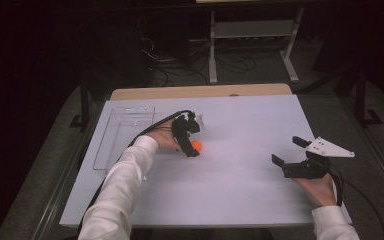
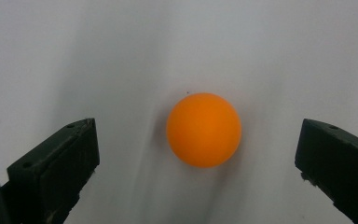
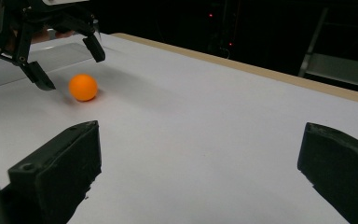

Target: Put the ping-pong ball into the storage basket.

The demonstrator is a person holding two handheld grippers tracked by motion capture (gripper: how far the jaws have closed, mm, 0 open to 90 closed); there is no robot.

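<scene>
Orange ball [image 2: 203, 129] sits on the white table sheet [image 1: 240, 170], left of its middle. Just over it the left gripper [image 1: 192, 141] points down, jaws spread wide on either side of the ball without touching it. Farther left lies a clear tray [image 1: 125, 135]. Well apart, near the sheet's right edge, the right gripper [image 1: 287, 150] rests with jaws wide apart, holding nothing.

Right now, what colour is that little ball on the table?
The ball is plain orange, clearest in the left gripper view.
</scene>
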